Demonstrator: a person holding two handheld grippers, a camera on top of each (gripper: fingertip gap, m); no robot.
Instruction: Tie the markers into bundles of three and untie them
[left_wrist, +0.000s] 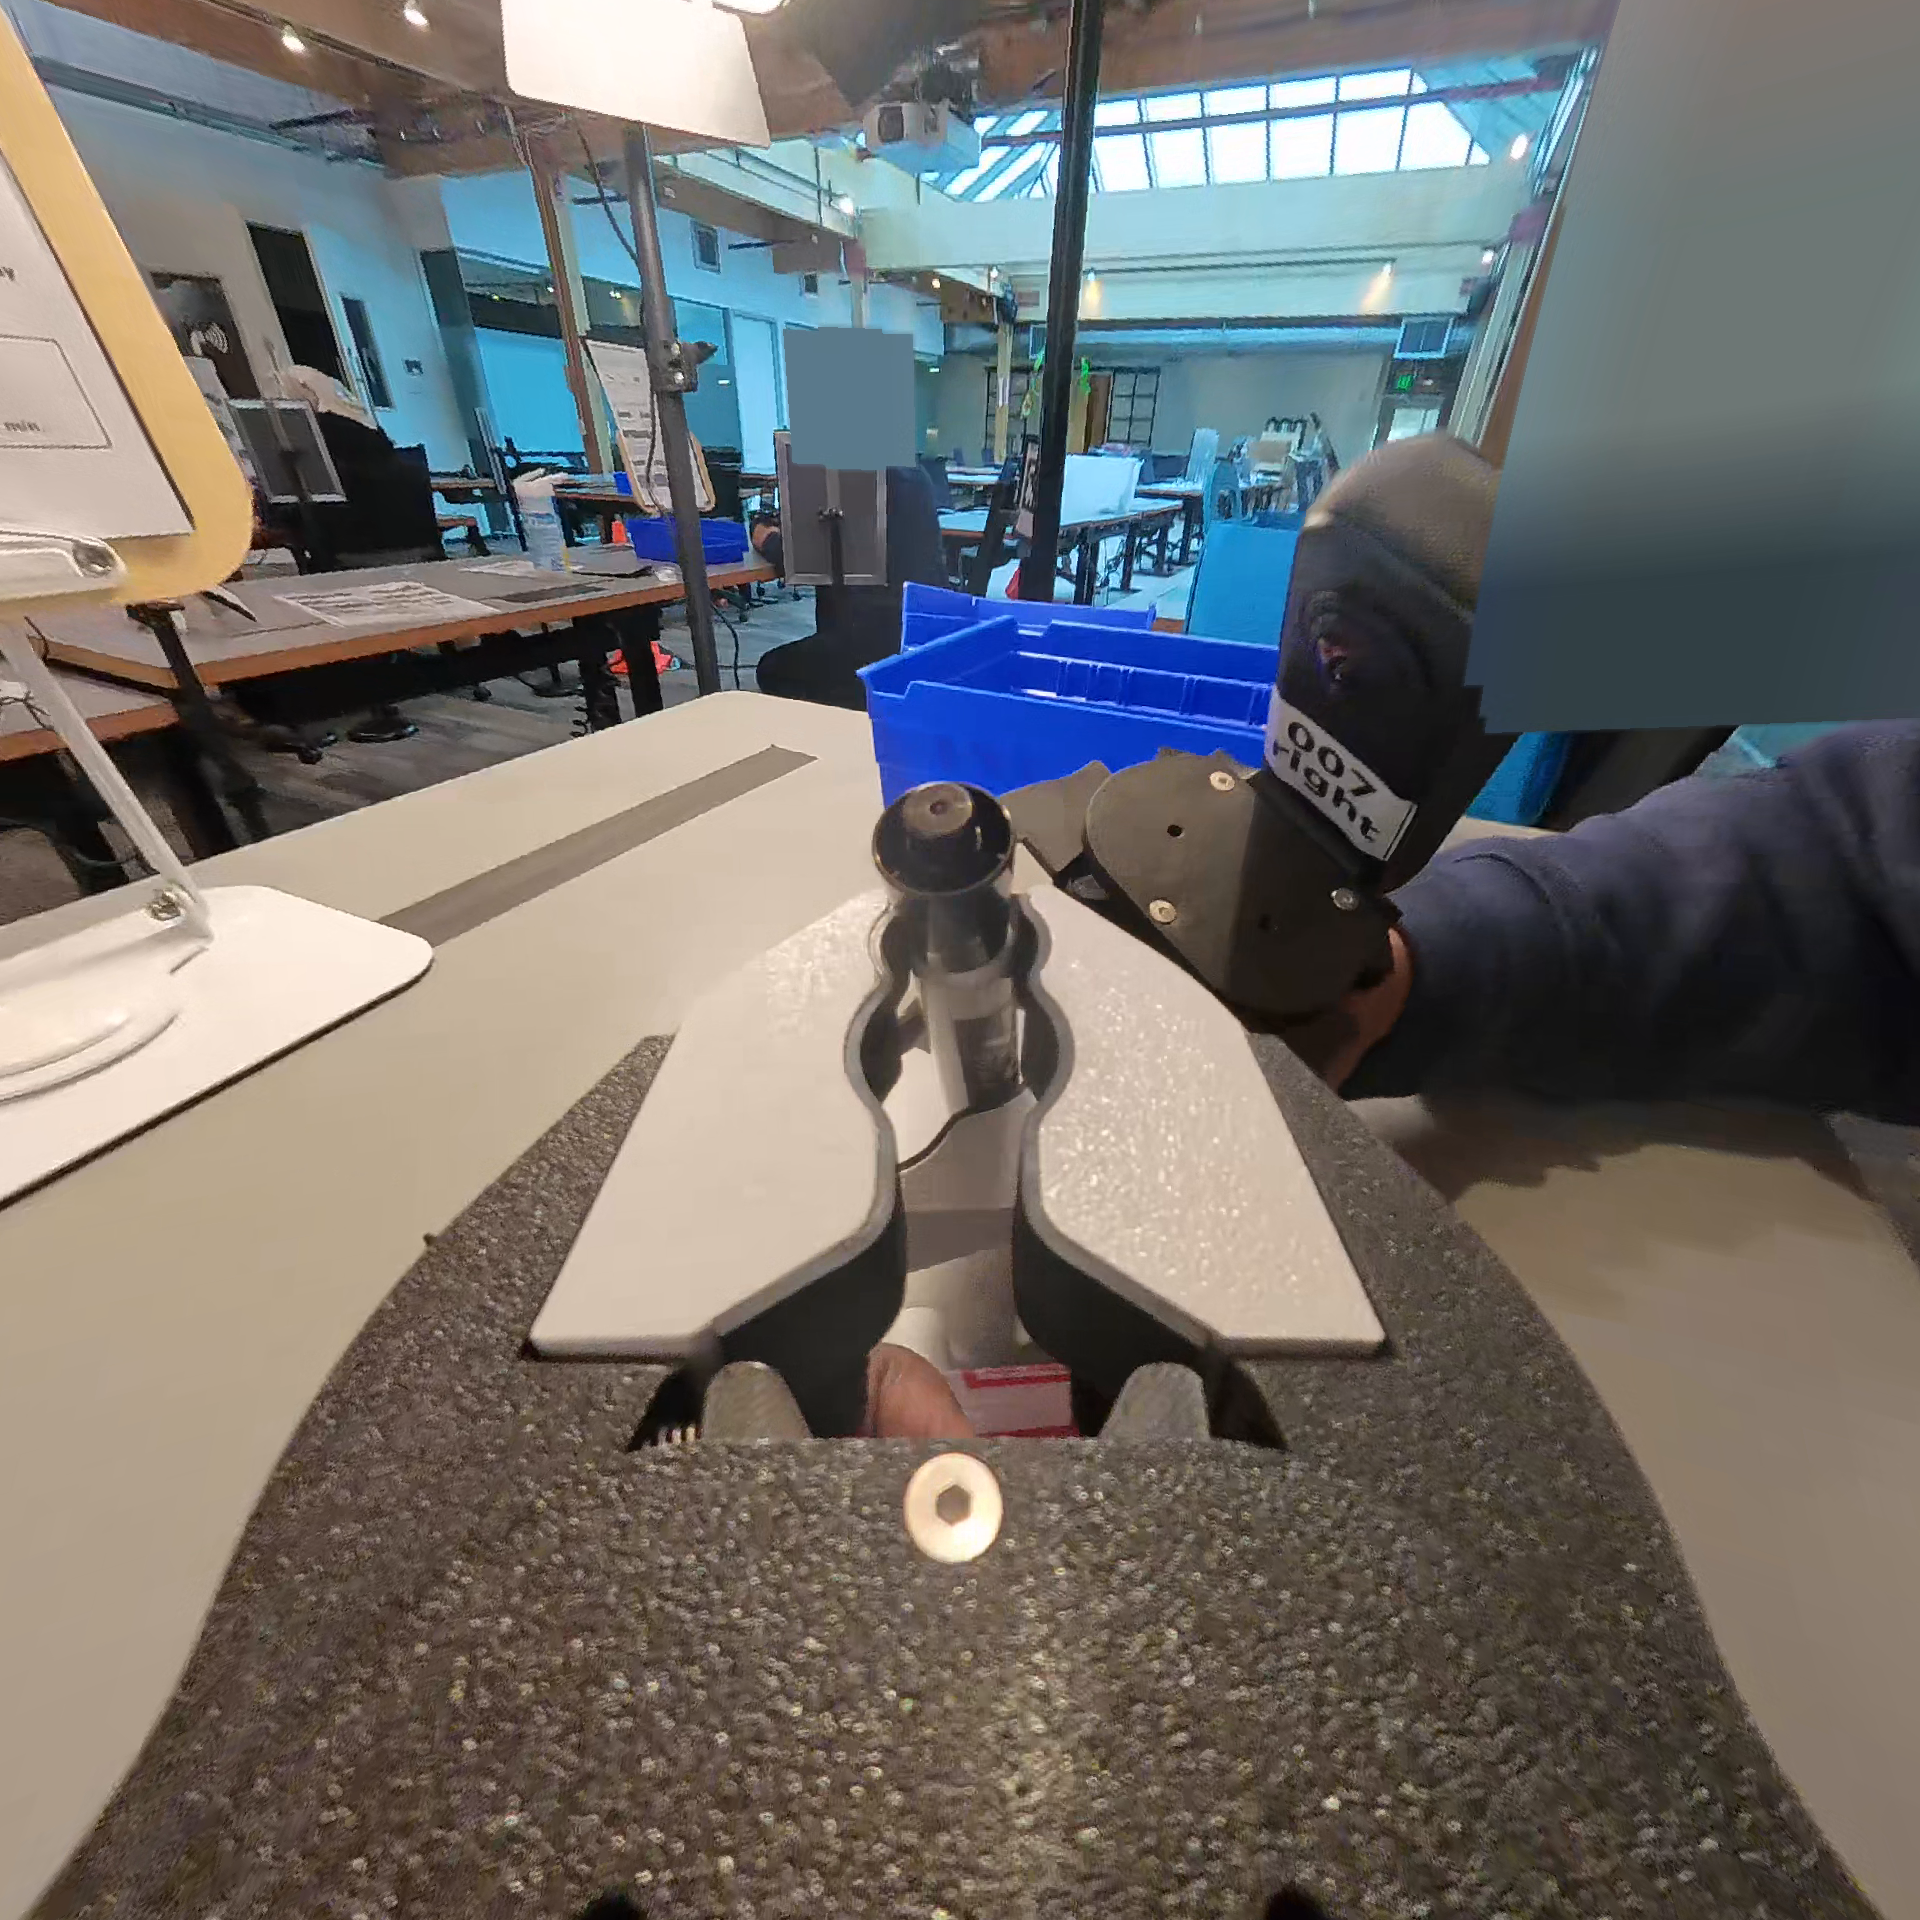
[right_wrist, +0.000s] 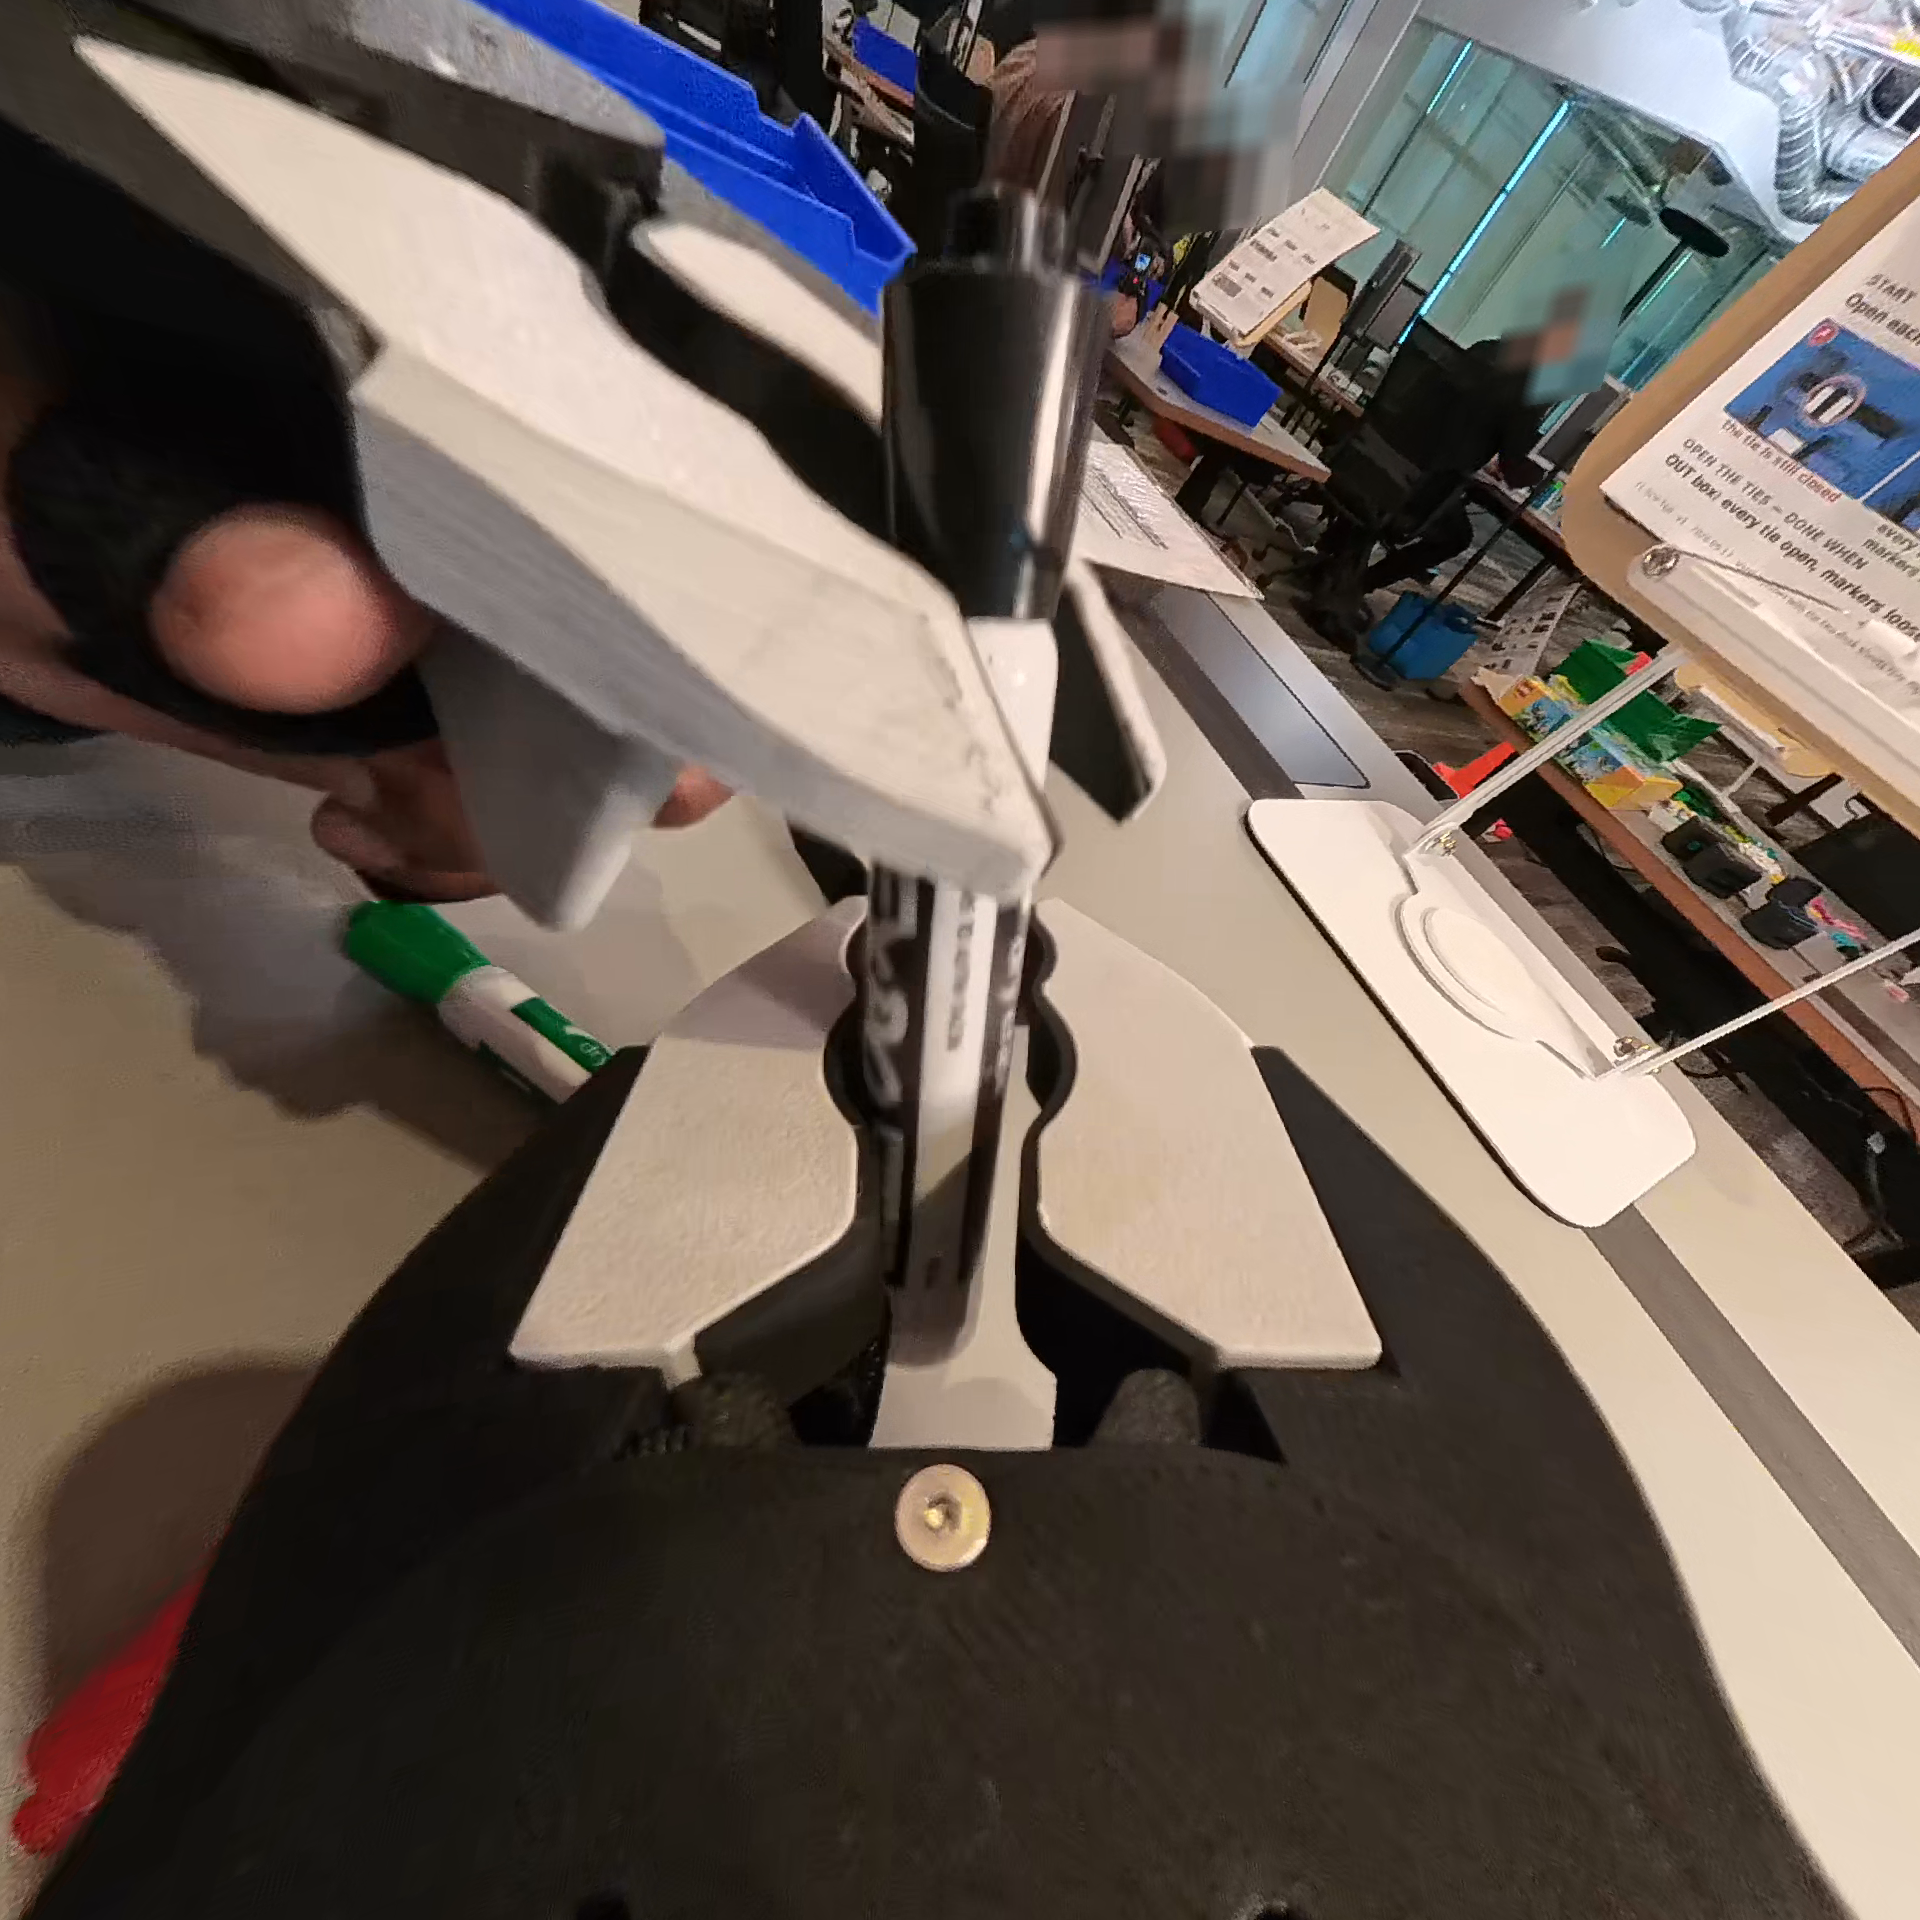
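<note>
A black marker (left_wrist: 951, 914) stands tilted between the fingers of my left gripper (left_wrist: 961, 920), its round black end poking above the tips. The left gripper is shut on it. In the right wrist view the same marker (right_wrist: 982, 416) passes through the left gripper's fingers (right_wrist: 675, 582) and down between the fingers of my right gripper (right_wrist: 948, 925). There, thin dark gaps show on both sides, so the right gripper stands open around it. The right gripper (left_wrist: 1049, 821) reaches in from the right, just behind the marker. A thin black strand (left_wrist: 935, 1143) shows below the left fingers.
A green marker (right_wrist: 468, 997) lies on the grey table (right_wrist: 1247, 935) at the left, and a red object (right_wrist: 94, 1745) shows at the lower left edge. A blue bin (left_wrist: 1039, 717) stands behind. A white stand base (left_wrist: 208, 987) holds an instruction board. A hand (right_wrist: 270, 613) holds the left gripper.
</note>
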